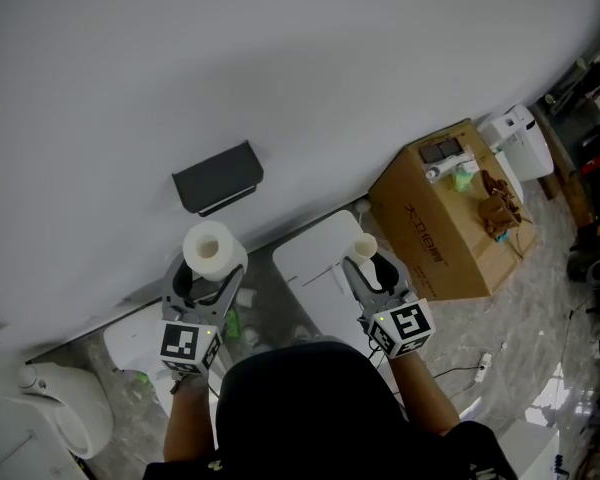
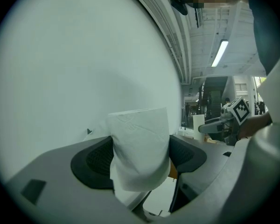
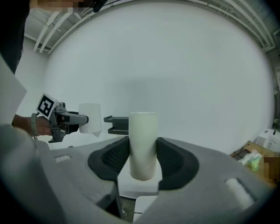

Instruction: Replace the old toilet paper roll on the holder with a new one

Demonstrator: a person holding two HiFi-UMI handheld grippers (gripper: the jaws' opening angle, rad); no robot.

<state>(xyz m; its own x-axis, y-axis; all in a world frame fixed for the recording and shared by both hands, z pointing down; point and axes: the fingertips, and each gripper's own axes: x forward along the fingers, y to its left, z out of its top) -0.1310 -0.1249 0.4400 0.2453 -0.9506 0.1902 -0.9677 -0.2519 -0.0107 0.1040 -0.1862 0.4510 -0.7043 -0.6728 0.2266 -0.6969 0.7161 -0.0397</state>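
Alignment is what I'd watch here: my left gripper (image 1: 210, 276) has its jaws clamped across the soft sides of the new roll (image 1: 214, 250). The roll is upright with its bore facing up, near the black holder (image 1: 218, 178) on the white wall (image 1: 280, 58), and no roll shows on that holder. My right gripper (image 1: 368, 268) has its jaws pressed on a bare cardboard tube (image 1: 365, 246), the old one by my reading, off to the right of the holder. So I judge the step in hand is fitting the new roll. I'd turn the left gripper until the bore lines up with the holder's bar, then slide the roll on from the open end; which end that is I cannot tell from here. The paper gives under the pads, so I'd squeeze no harder, and I'd mind the loose sheet hanging at the roll's lower edge. I'd hold the tube out to the right, clear of the left gripper's path
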